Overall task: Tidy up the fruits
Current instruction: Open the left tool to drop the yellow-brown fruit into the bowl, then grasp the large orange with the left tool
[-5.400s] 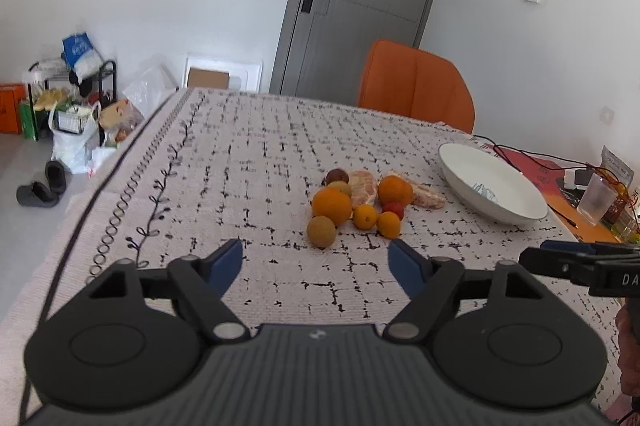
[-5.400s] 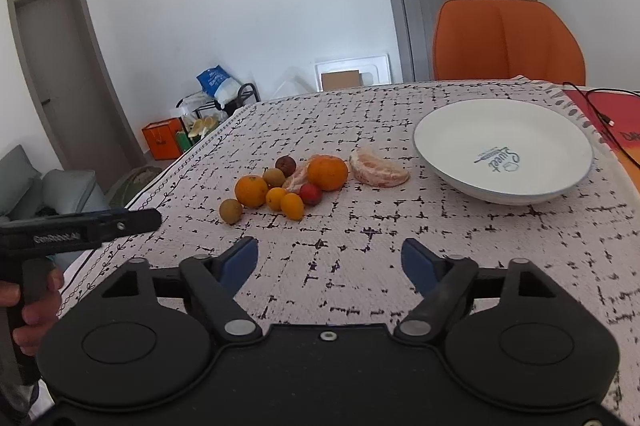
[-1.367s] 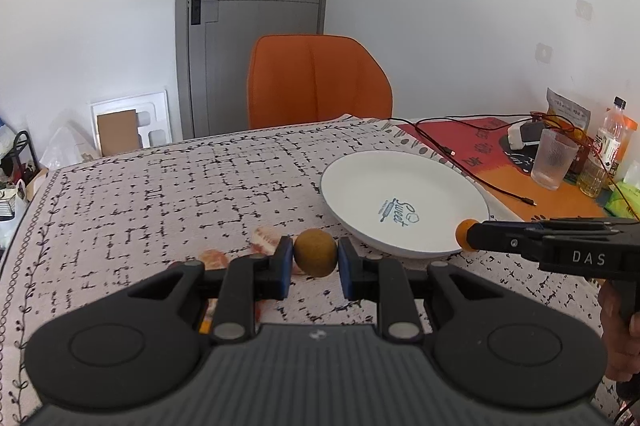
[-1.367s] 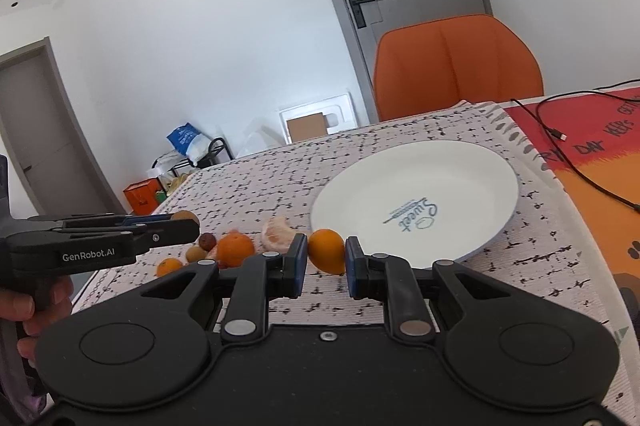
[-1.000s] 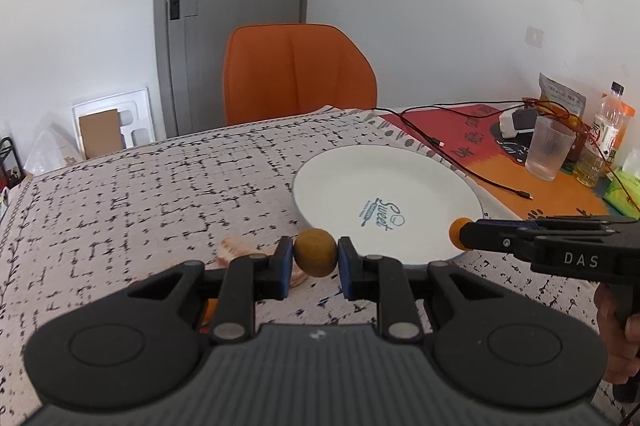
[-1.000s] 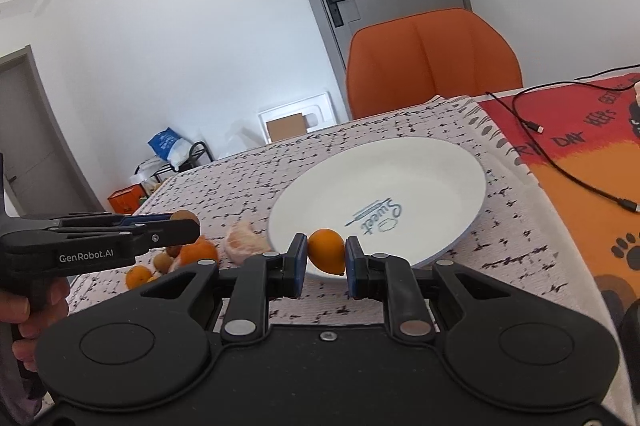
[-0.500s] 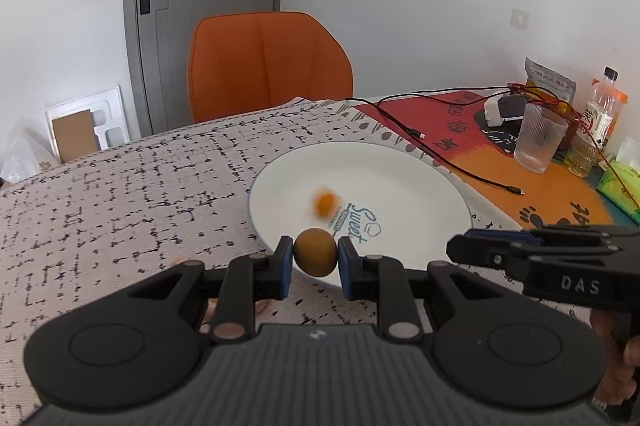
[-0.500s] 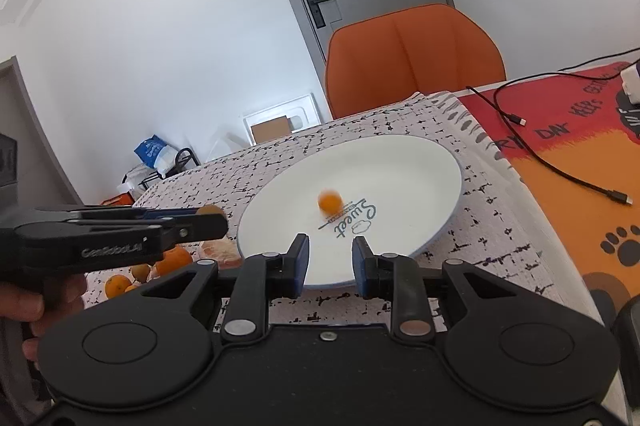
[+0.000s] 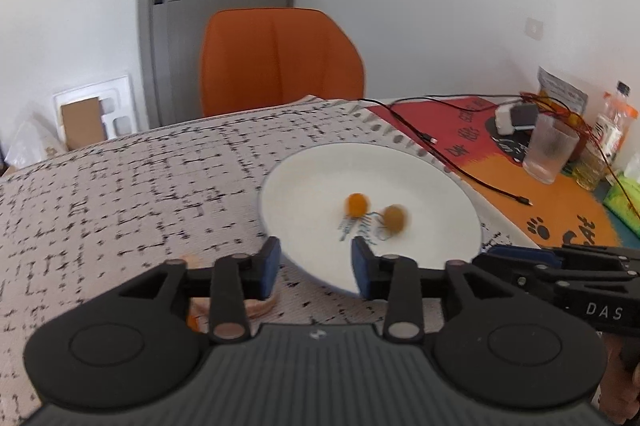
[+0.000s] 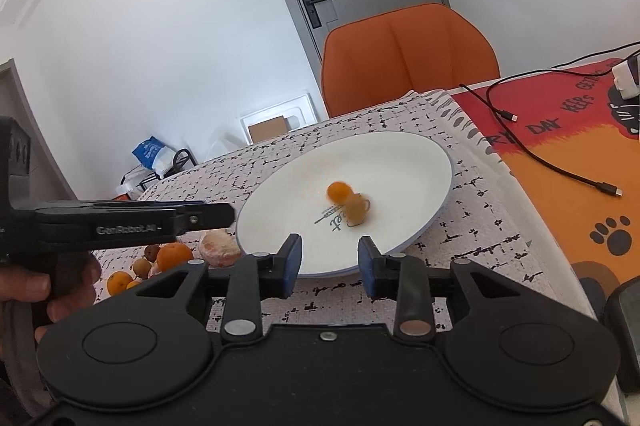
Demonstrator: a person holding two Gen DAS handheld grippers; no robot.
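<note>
While both tools hang over the near rim of the white plate (image 9: pixel 452 186), each stands with its jaws parted and nothing between them: the left gripper (image 9: pixel 315 263) in its own view, the right gripper (image 10: pixel 330 261) in its own. Two small fruits lie blurred near the plate's middle, a small orange (image 9: pixel 356 204) and, just beside it to the right, a brownish round fruit (image 9: pixel 394 218); whether they touch cannot be told.

What is left to sort sits on the patterned tablecloth (image 9: pixel 140 178), off the plate's left edge: a peeled citrus (image 10: pixel 218 246) next to the rim, then a larger orange (image 10: pixel 174 255) and smaller fruits (image 10: pixel 119 282) farther left. That pile lies on the left gripper's side, beneath its body as the right wrist view shows it, so the left hand is likely the nearer one for the next pick; the right would have to cross the plate.
</note>
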